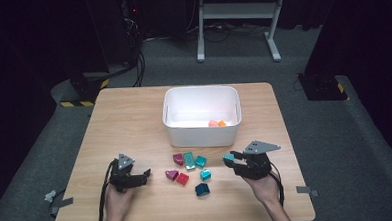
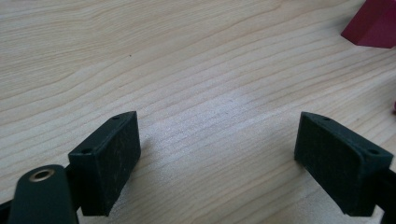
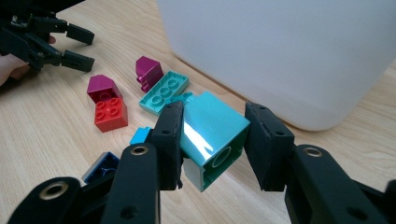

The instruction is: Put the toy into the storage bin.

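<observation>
Right gripper (image 3: 212, 140) is clamped on a teal brick (image 3: 212, 135), jaws pressing both its sides, holding it just in front of the white bin (image 1: 202, 115) and off the table (image 1: 124, 123). Left gripper (image 2: 217, 154) sits low over bare wood with jaws spread wide, nothing between them. Loose bricks lie between the two hands: a red one (image 3: 111, 114), magenta ones, a teal plate (image 3: 163, 92), a dark blue one (image 1: 202, 189).
</observation>
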The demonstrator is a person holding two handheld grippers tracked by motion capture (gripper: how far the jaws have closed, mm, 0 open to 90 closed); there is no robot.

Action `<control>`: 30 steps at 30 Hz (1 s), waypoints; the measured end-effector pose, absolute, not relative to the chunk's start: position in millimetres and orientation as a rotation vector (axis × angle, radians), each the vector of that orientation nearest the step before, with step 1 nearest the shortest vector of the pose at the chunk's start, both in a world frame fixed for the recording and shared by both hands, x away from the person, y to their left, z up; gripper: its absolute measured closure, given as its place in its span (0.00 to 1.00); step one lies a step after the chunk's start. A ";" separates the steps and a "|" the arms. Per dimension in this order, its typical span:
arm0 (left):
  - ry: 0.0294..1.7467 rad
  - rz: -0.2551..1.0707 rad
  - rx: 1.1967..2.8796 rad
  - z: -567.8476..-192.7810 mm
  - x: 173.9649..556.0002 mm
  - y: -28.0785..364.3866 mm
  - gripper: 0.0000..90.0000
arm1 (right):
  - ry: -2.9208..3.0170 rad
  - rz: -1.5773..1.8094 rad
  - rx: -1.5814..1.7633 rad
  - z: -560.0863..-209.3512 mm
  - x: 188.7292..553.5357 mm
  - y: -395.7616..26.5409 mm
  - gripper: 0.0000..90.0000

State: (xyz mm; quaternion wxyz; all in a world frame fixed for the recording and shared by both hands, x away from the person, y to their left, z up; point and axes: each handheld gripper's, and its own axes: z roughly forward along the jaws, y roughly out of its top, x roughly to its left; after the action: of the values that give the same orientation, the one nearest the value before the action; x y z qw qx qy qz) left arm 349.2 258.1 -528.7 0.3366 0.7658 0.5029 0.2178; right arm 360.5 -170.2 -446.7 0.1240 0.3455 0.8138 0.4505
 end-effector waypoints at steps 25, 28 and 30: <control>1.312 0.567 1.995 -528.7 349.1 258.2 0.16 | 2.305 1.377 0.960 -386.8 384.6 -175.0 0.66; 1.312 0.567 1.995 -528.7 349.1 258.2 0.16 | 2.294 1.378 0.955 -380.2 389.0 -174.5 0.66; 1.311 0.567 1.996 -528.6 349.1 258.2 0.16 | 2.284 1.387 0.960 -376.9 391.7 -174.5 0.66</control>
State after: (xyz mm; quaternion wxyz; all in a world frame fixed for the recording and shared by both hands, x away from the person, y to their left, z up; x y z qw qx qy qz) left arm 349.1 258.2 -528.6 0.3368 0.7656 0.5031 0.2175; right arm 391.7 -174.5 -376.9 0.1504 0.3343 0.7953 0.4828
